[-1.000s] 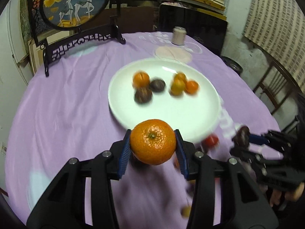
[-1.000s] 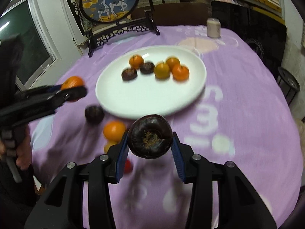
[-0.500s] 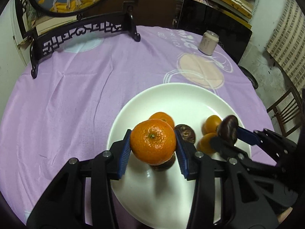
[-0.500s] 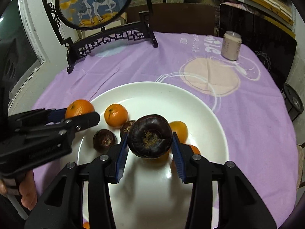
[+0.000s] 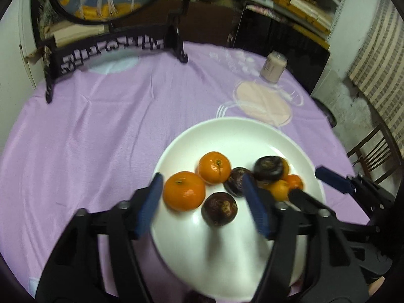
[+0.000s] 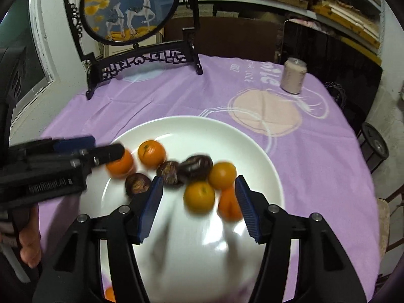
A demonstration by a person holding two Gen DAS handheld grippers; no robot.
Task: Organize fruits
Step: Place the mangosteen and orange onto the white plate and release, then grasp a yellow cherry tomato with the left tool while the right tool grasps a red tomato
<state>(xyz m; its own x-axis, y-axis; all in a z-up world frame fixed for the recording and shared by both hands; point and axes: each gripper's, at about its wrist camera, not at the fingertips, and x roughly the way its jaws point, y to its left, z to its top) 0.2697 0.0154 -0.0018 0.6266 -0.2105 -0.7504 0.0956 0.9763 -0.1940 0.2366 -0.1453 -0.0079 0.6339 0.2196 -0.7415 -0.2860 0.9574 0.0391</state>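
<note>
Lilac cloth (image 5: 101, 131), faintly creased and printed with pale circles and white lettering too warped to read, covers the round table under both my grippers. My left gripper (image 5: 202, 202) angles down over the glossy white plate (image 5: 227, 131), its ribbed blue pads opening; a dimpled mandarin (image 5: 183, 191) lies on the plate between them, clear of the pads. My right gripper (image 6: 197, 203) tilts down alike, jaws opening, gripping nothing, with a small orange fruit (image 6: 199, 197) blurred between its pads. A dark, wrinkled round fruit (image 6: 198, 167) sits just beyond, atop the cluster of mandarins and dark fruits near the plate's middle. Seen from the right wrist, the left tool's black body bears raised lettering I cannot read. Farther back stand a pale can (image 6: 294, 78), its label illegible, and a black carved stand (image 6: 141, 61) holding a round deer panel (image 6: 128, 7).
</note>
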